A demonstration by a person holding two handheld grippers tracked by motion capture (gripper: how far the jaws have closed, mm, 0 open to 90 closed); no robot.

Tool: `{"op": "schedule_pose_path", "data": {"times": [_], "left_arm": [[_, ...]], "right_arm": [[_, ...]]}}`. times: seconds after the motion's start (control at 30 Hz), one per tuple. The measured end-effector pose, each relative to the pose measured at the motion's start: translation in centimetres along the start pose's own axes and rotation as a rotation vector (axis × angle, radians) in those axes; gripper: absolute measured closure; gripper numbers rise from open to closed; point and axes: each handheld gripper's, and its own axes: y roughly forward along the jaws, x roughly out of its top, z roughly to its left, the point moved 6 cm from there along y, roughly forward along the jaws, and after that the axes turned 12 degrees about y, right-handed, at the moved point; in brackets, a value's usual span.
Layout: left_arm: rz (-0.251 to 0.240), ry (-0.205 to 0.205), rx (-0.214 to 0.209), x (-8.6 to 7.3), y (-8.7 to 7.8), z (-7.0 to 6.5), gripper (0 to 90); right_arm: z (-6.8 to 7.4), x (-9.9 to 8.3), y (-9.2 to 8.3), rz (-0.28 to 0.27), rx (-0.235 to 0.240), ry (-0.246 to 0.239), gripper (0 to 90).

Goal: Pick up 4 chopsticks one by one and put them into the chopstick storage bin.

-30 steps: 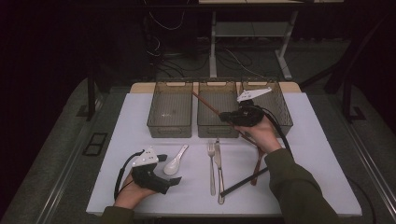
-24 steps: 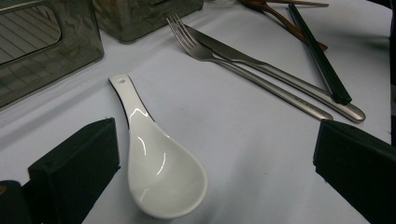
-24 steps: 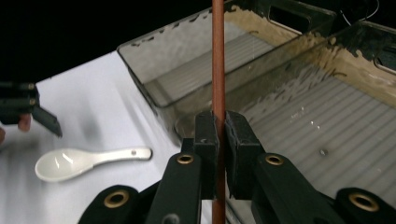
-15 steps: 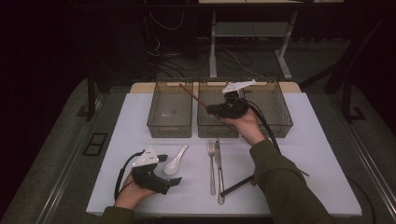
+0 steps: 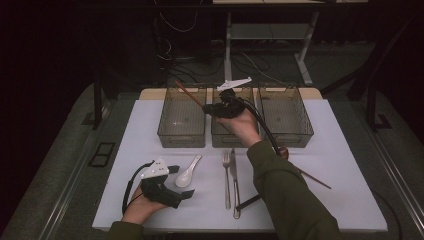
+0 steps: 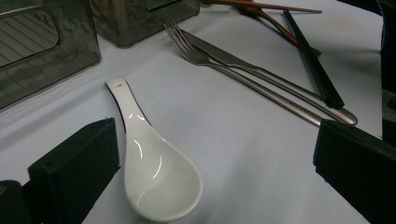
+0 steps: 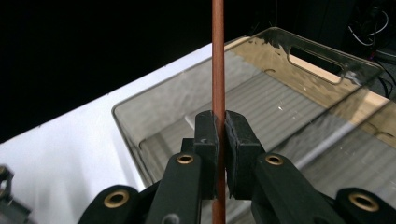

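The right tool (image 5: 212,107) is clamped on a brown chopstick (image 5: 187,93); in the right gripper view both pads (image 7: 205,135) press the stick (image 7: 218,60) from either side, and the stick runs straight up between them. In the high view this tool is held above the middle bin (image 5: 220,139), with the chopstick slanting up and left over the left bin (image 5: 181,137). The right bin (image 5: 287,137) stands just beside the middle one. The left tool (image 5: 187,185) rests low on the worktop (image 5: 130,150) with its jaws wide apart and nothing between the pads. A white spoon (image 6: 156,172) lies on the worktop between those jaws, touching neither. A fork (image 6: 243,70) and a knife (image 6: 219,53) lie side by side near the spoon, and a black chopstick (image 6: 310,65) lies beyond them.
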Motion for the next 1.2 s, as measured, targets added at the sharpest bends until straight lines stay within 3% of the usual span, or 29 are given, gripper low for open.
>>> {"op": "schedule_pose_path", "data": {"times": [0.57, 0.93, 1.2], "left_arm": [[-0.014, 0.001, -0.011, 0.1, -0.2, 0.0, 0.0], [-0.024, -0.004, -0.014, 0.2, -0.3, 0.0, 0.0], [-0.027, -0.006, -0.017, 0.2, -0.3, 0.0, 0.0]], "right_arm": [[2.3, 2.4, 6.0, -0.003, -0.008, 0.019, 83.9], [2.7, 2.9, 9.0, 0.026, -0.023, 0.028, 83.9], [1.9, 2.0, 10.6, 0.073, -0.057, 0.047, 83.9]]}}
